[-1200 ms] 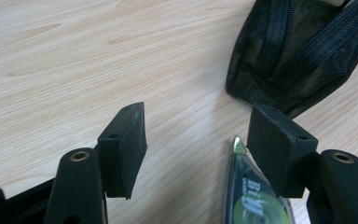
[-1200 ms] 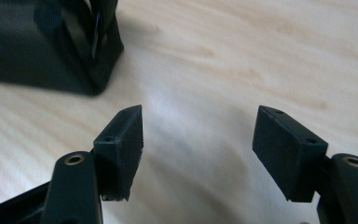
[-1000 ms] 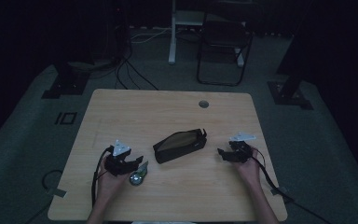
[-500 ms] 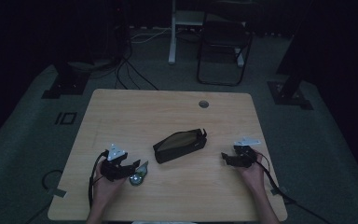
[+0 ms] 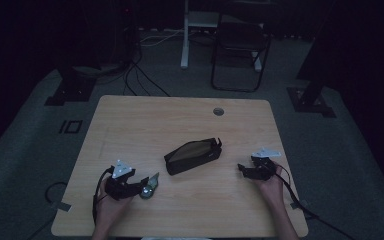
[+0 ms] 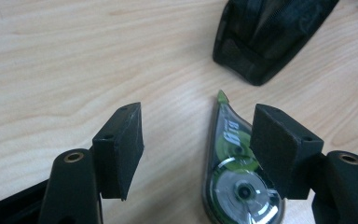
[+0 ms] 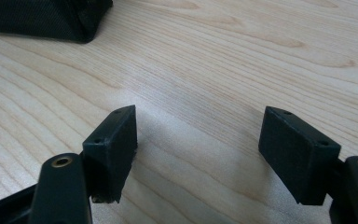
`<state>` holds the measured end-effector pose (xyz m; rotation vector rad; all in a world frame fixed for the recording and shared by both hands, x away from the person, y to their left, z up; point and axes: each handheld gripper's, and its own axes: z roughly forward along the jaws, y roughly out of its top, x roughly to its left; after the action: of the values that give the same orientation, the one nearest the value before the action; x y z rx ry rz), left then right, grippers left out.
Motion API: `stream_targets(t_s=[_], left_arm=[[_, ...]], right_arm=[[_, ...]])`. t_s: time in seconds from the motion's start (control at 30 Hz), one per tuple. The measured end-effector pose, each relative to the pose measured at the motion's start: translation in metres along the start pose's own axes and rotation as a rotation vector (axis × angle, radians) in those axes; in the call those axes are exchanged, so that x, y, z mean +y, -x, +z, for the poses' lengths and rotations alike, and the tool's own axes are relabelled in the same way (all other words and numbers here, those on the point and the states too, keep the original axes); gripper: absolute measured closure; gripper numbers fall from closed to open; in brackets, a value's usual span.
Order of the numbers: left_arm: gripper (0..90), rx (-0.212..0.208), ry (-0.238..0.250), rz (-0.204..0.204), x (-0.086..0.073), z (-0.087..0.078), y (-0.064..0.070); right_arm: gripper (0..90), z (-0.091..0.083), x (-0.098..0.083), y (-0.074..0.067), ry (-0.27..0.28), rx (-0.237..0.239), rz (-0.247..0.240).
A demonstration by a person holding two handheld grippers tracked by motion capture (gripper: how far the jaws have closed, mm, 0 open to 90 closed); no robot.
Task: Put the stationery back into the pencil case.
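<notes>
The clear teardrop-shaped correction tape dispenser with green reels (image 6: 235,179) lies flat on the light wooden table (image 5: 180,120), near the black zippered fabric pouch (image 5: 192,156). The left gripper (image 6: 200,154) has just been opening; the dispenser lies between its jaws, against the right pad, and is not squeezed. If the jaws close off-centre, the slippery shell may slide or turn away. The right gripper (image 7: 205,149) has been opening too, over bare wood.

Wooden table (image 5: 130,120) with black pouch (image 5: 192,156), correction-tape dispenser (image 5: 149,187)
</notes>
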<state>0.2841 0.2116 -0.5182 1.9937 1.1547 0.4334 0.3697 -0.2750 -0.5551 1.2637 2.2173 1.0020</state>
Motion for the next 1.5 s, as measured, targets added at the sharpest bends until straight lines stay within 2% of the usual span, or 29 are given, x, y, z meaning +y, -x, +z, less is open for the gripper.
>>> stream_targets(t_s=[0.1,0.3,0.53,0.73,1.03,1.27,1.5], left_arm=[[33.5,-0.007,-0.011,0.009,-0.003,0.001,0.003],[33.3,-0.048,-0.033,0.031,-0.010,0.002,0.010],[31.8,-0.051,-0.066,0.068,-0.018,0.006,0.021],[30.4,-0.038,-0.088,0.075,-0.023,0.009,0.025],[32.4,-0.026,-0.112,0.078,-0.026,0.013,0.023],[35.4,0.000,-0.113,0.123,-0.027,0.013,0.026],[35.5,-0.001,-0.111,0.135,-0.026,0.015,0.025]], right_arm=[[27.7,0.000,0.000,0.000,0.000,0.000,0.001],[27.7,0.000,0.000,0.000,0.000,0.001,0.000],[27.7,0.001,0.001,0.001,0.000,-0.001,0.002],[27.7,0.001,0.001,0.001,0.000,-0.001,0.002],[27.7,0.001,0.001,0.001,0.000,-0.001,0.002],[27.7,0.001,0.001,0.001,0.000,-0.001,0.002],[27.7,0.001,0.001,0.001,0.001,-0.001,0.001]])
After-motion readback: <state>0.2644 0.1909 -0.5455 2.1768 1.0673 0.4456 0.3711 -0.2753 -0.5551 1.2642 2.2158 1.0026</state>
